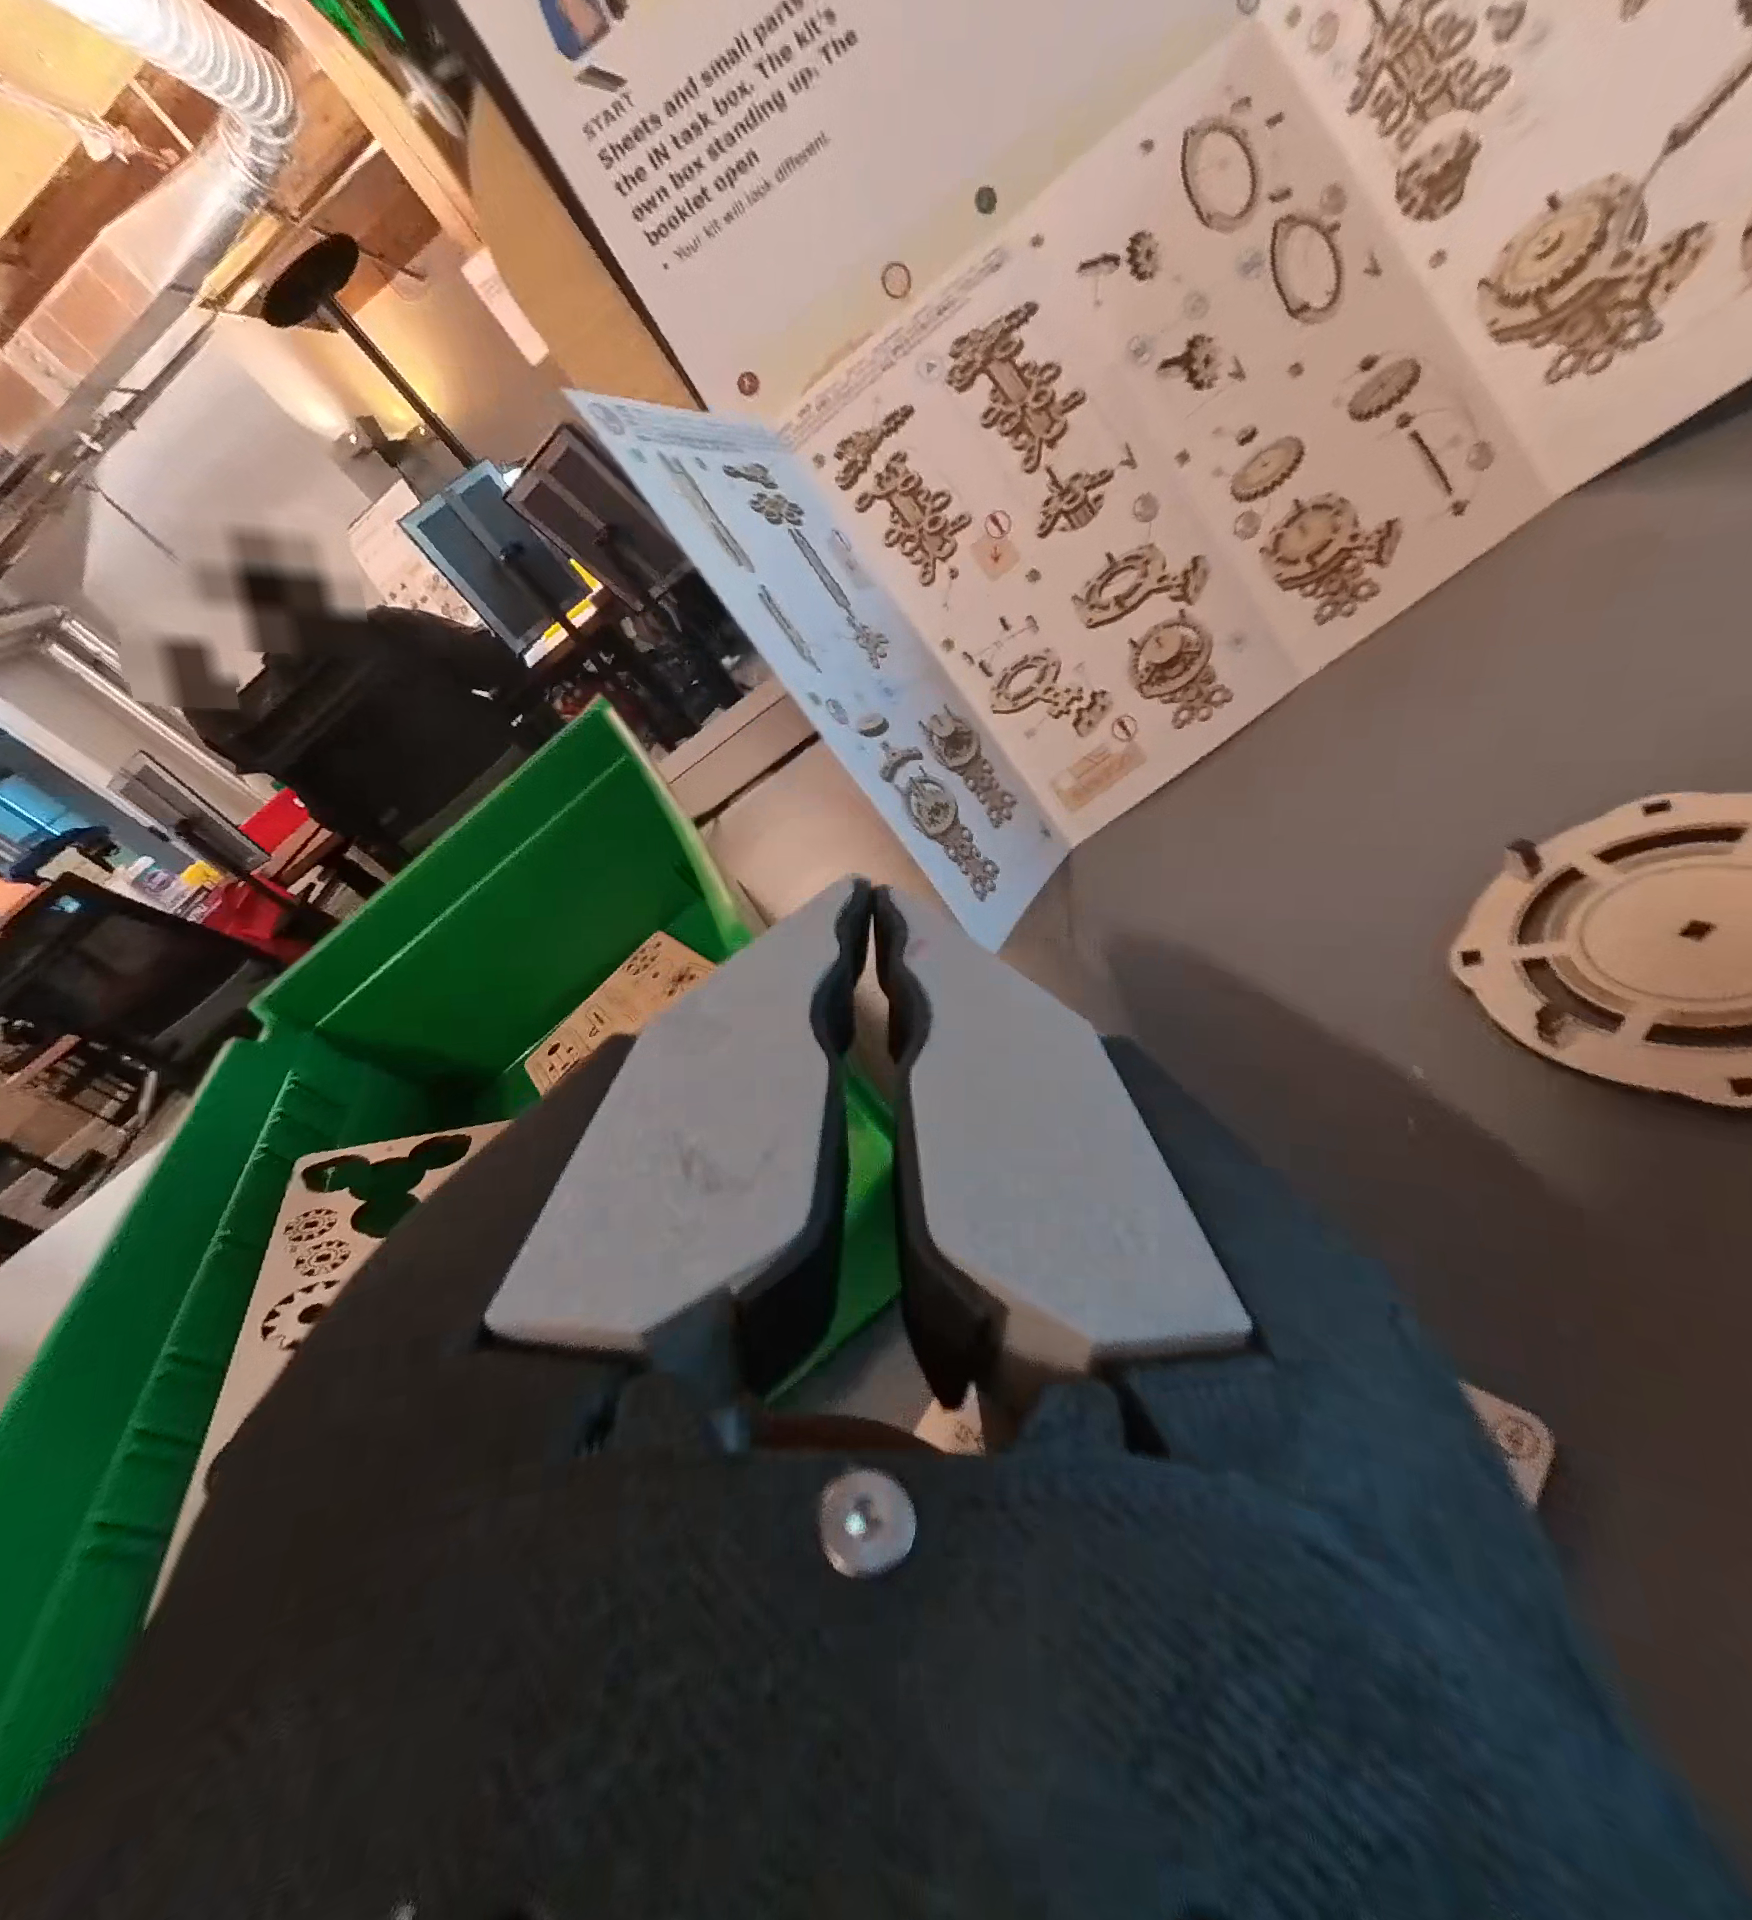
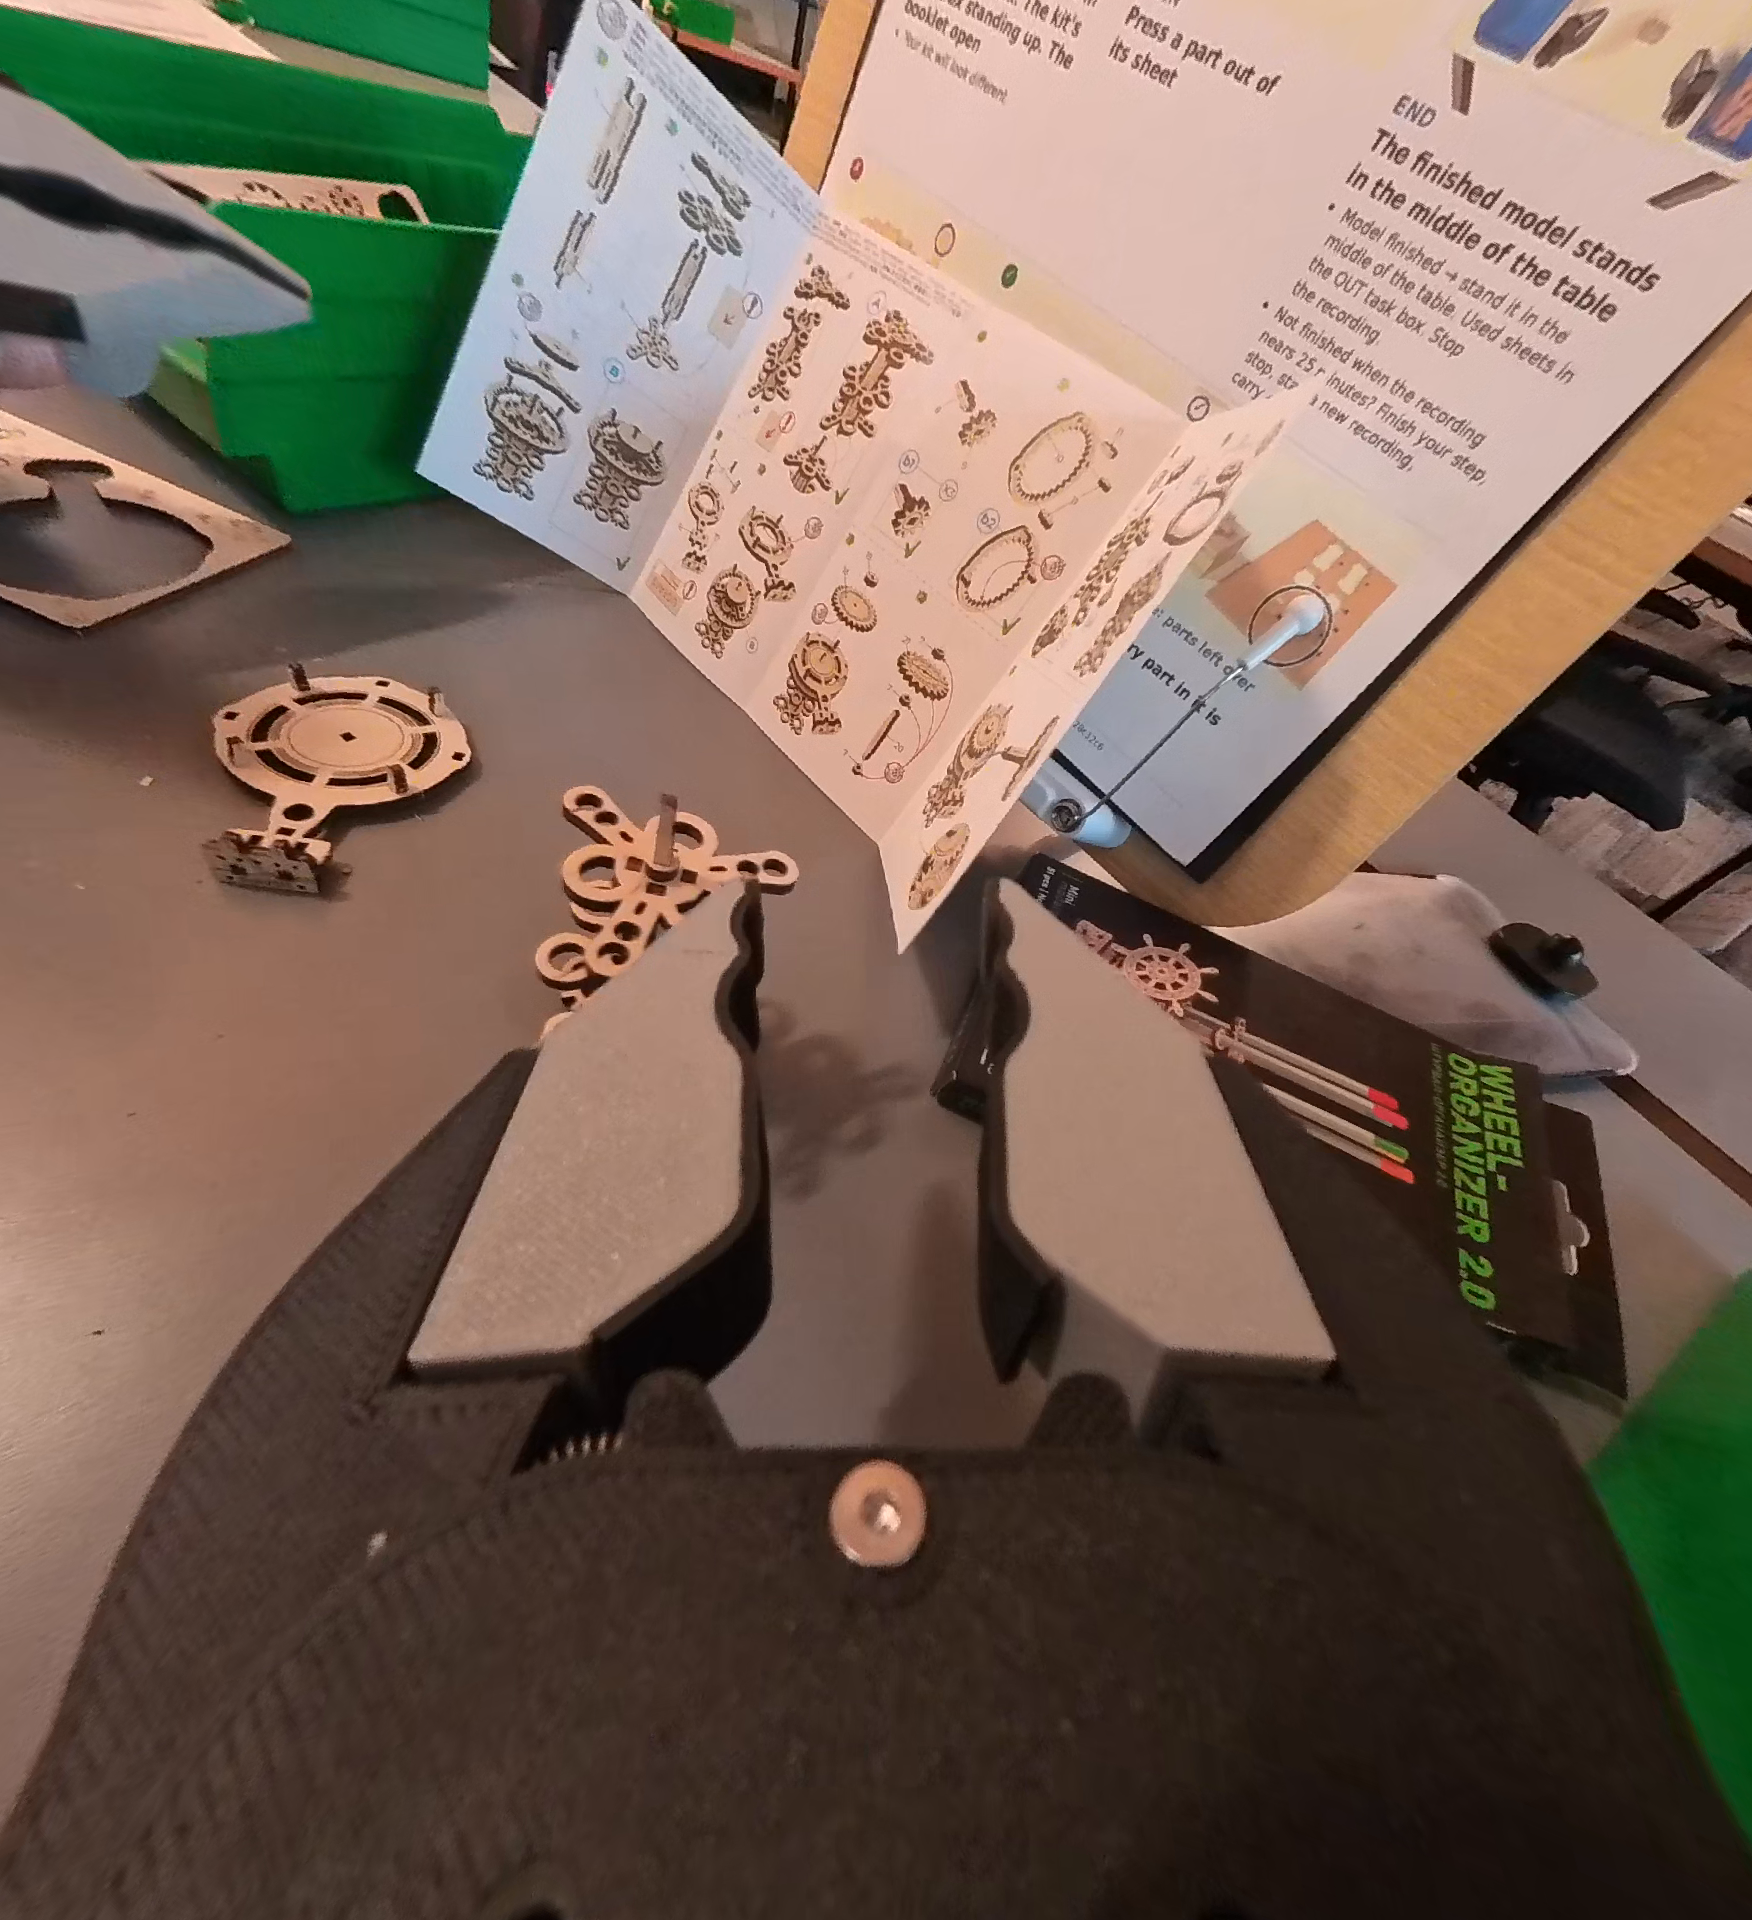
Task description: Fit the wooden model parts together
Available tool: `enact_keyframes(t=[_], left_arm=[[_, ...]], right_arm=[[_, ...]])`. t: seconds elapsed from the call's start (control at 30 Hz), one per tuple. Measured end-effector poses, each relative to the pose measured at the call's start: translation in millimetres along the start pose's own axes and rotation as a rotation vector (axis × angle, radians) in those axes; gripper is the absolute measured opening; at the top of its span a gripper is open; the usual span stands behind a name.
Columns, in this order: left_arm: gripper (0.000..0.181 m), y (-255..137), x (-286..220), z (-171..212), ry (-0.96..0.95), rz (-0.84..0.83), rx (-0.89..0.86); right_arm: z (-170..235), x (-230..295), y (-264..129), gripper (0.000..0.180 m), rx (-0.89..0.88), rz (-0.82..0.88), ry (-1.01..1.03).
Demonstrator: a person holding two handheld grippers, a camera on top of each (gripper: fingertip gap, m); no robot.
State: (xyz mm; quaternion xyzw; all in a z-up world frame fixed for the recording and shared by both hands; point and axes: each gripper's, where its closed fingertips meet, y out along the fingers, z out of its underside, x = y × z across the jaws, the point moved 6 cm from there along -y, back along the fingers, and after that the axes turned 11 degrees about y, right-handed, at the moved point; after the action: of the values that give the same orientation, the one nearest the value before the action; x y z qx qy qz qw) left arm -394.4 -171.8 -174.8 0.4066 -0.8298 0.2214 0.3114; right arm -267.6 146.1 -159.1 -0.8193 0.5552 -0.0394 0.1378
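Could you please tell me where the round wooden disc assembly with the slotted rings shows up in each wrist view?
Left wrist view: the round wooden disc assembly lies at the right edge, on the grey table.
Right wrist view: it lies left of centre, beyond the open right gripper.
Shared landmark: the folded instruction booklet stands behind it.

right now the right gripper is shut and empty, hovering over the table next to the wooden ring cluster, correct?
Not quite. The right wrist view shows the right gripper open, its jaws well apart. It is empty, over the grey table beside the wooden ring cluster.
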Motion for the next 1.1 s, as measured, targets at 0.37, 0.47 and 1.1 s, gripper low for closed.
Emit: enact_keyframes(t=[0.37, 0.47, 1.1], left_arm=[[0.0, -30.7, 11.6, -17.1, -0.166, 0.003, -0.123], [0.001, -43.6, 36.0, -13.6, -0.26, -0.004, -0.118], [0.027, -58.2, 67.6, 30.4, -0.324, 0.161, 0.145]], right_arm=[[-2.4, -0.9, -3.5, 0.038, -0.009, 0.014, -0.016], [-2.0, -3.4, -4.2, 0.039, -0.013, 0.007, 0.011], [-2.9, -5.6, -6.3, 0.039, -0.03, -0.001, 0.051]])
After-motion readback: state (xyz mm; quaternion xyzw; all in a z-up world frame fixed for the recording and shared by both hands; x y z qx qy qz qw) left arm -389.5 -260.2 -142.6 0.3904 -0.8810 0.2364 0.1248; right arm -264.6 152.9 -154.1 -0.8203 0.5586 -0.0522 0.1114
